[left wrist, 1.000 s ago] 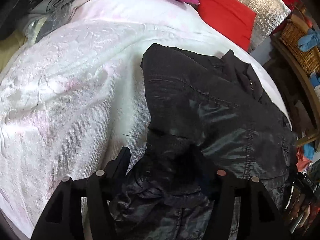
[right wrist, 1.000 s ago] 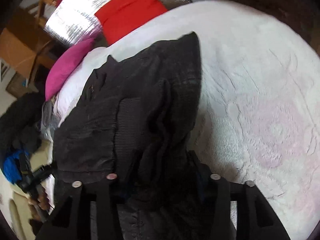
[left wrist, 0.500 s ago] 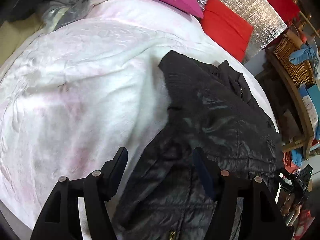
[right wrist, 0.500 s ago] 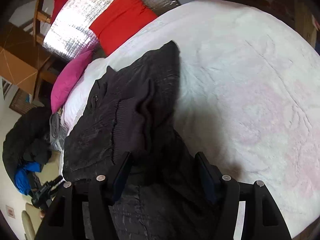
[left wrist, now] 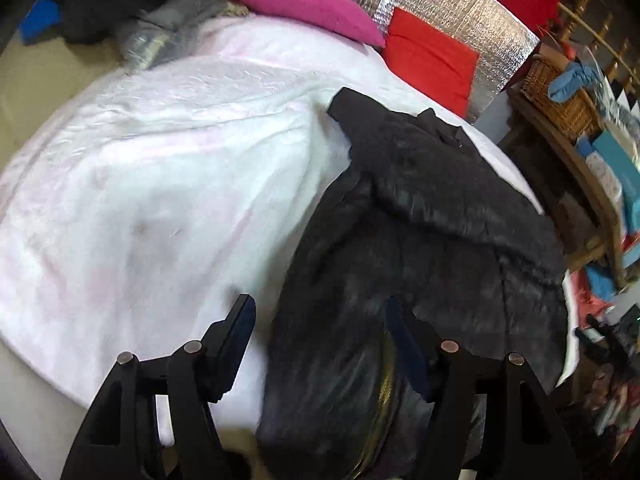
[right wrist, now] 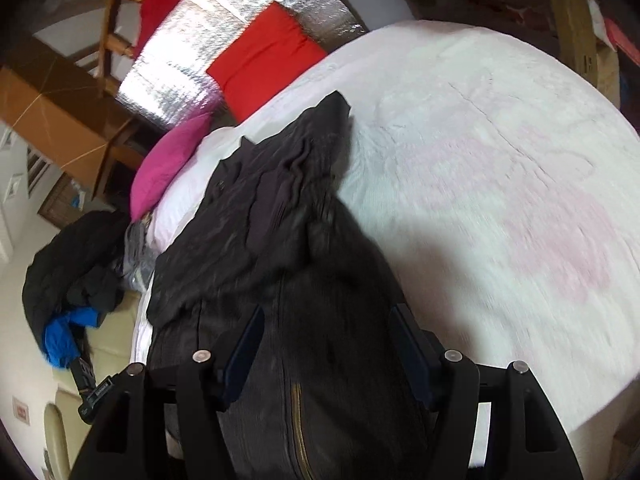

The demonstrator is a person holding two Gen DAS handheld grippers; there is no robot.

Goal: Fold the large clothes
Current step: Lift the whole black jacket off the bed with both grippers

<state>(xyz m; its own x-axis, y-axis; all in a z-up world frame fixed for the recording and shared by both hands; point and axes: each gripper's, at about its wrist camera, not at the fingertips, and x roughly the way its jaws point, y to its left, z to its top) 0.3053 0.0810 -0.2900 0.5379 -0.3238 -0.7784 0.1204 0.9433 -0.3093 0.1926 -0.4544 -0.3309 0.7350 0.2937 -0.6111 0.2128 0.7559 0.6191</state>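
The black jacket (left wrist: 420, 240) lies part-folded along one side of the bed (left wrist: 160, 168), its lower end reaching the near edge. The left hand-held gripper (left wrist: 320, 340) stands released, pads clear of the cloth. The right hand-held gripper (right wrist: 324, 344) has just been opening; jacket sits between its pads, apparently ungripped. Risk: the slick fabric could slide off that edge or spring unfolded. Ample free blanket lies beside it; cushions (left wrist: 428, 56) crowd the far end.
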